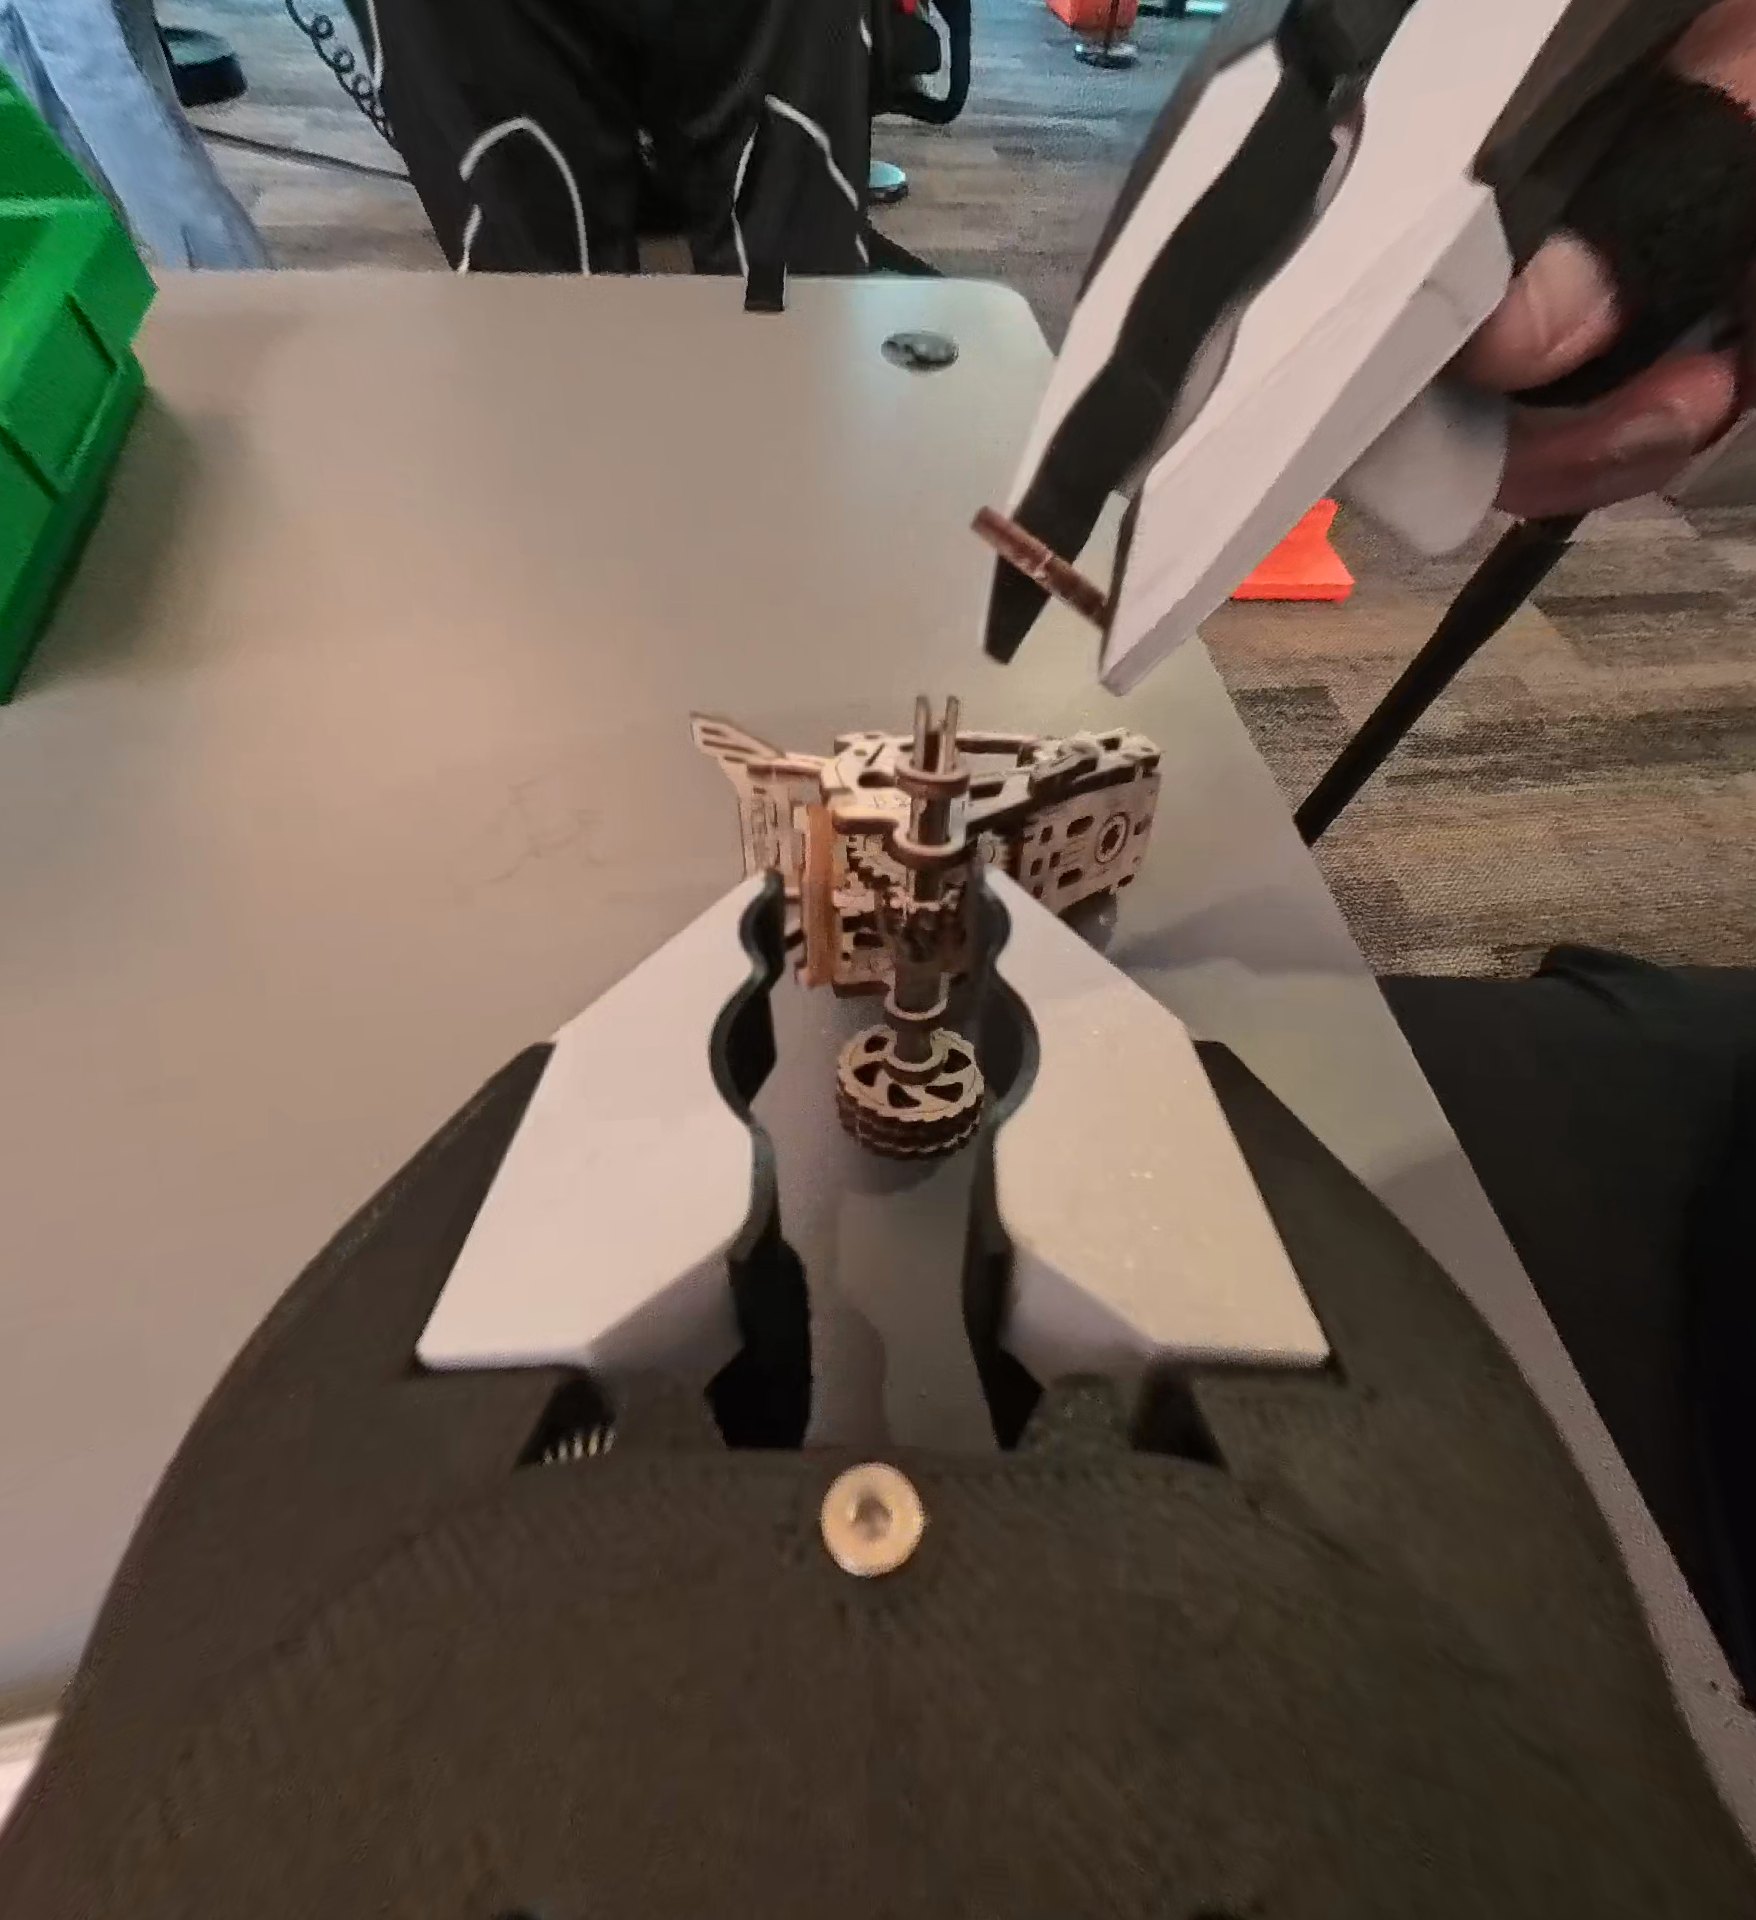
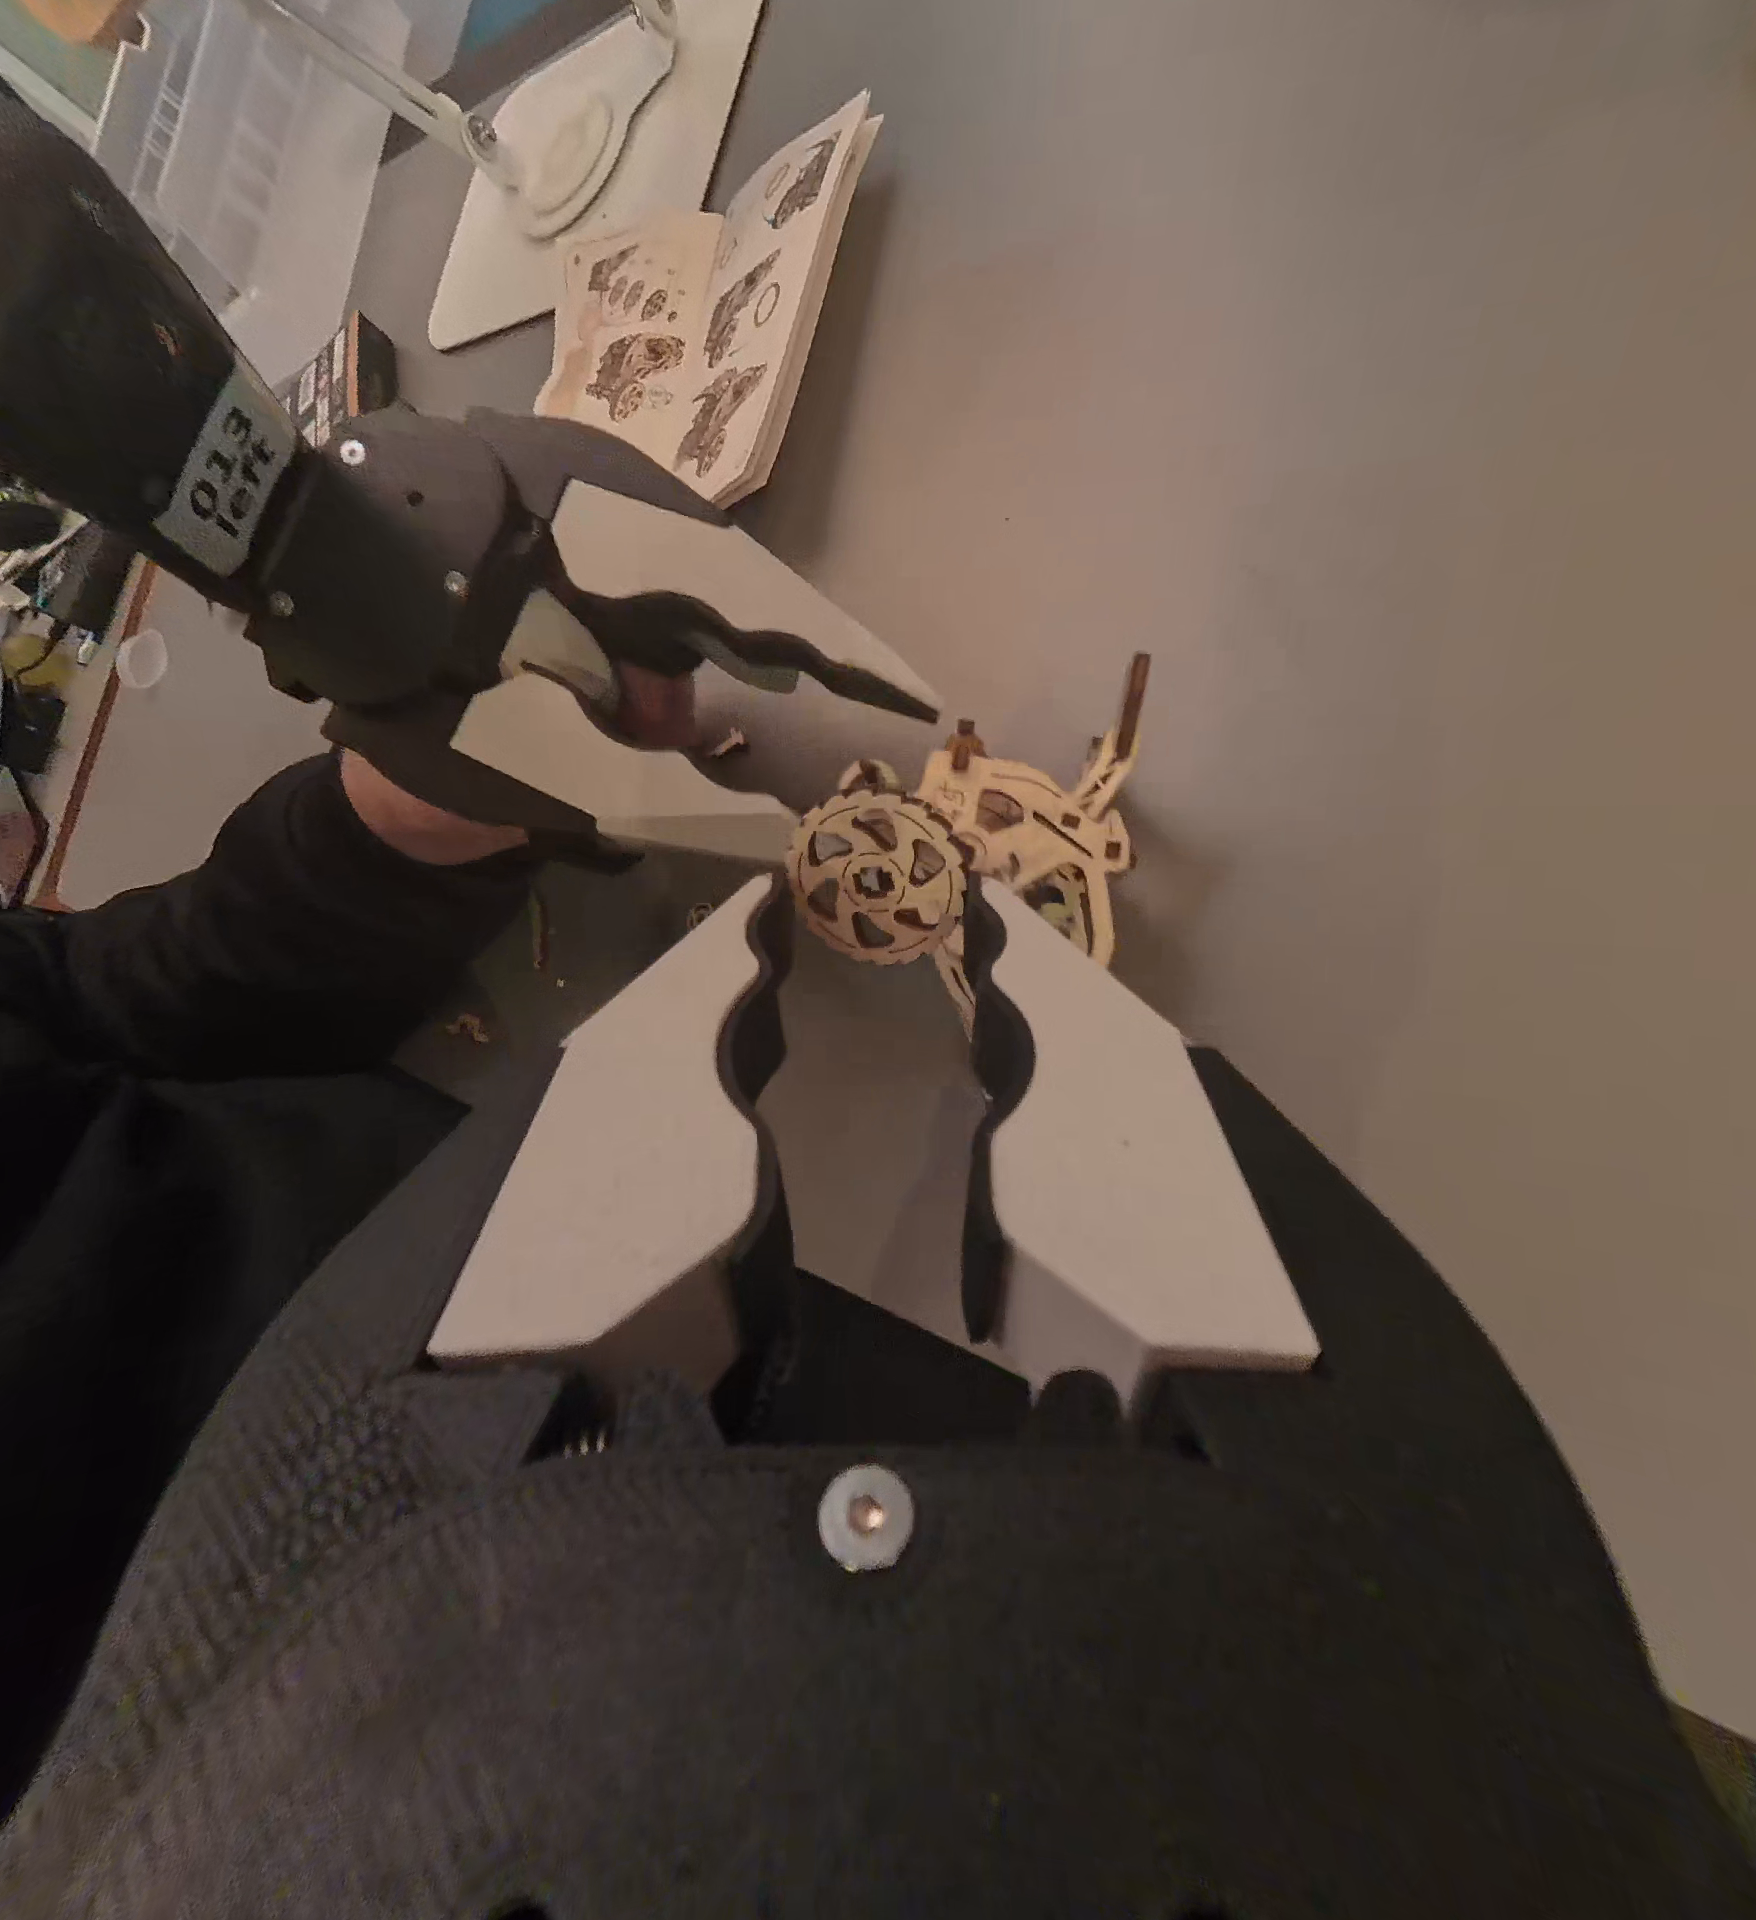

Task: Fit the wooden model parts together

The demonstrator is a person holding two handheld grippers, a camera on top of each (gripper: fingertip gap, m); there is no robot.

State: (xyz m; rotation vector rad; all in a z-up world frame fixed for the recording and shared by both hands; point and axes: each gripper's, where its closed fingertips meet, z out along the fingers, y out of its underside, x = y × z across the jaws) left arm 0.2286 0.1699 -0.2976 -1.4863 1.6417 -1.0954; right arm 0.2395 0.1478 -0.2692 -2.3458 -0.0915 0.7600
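Left hand-held gripper (image 1: 879, 894) was part-open, tips clenched on the wooden model (image 1: 1061, 821) at 12 o'clock, with the gear wheel (image 1: 910, 1091) between its fingers. It was likely bracing the model on the worktop (image 1: 438, 623), forked shaft (image 1: 936, 727) up. Right hand-held gripper (image 1: 1050, 634), at 1 o'clock above, pinched a dark peg (image 1: 1040, 566), probably meant for that fork.

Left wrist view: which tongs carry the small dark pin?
The far tongs at upper right, in a hand: the pin sits between their tips. The near tongs straddle the wooden model instead.
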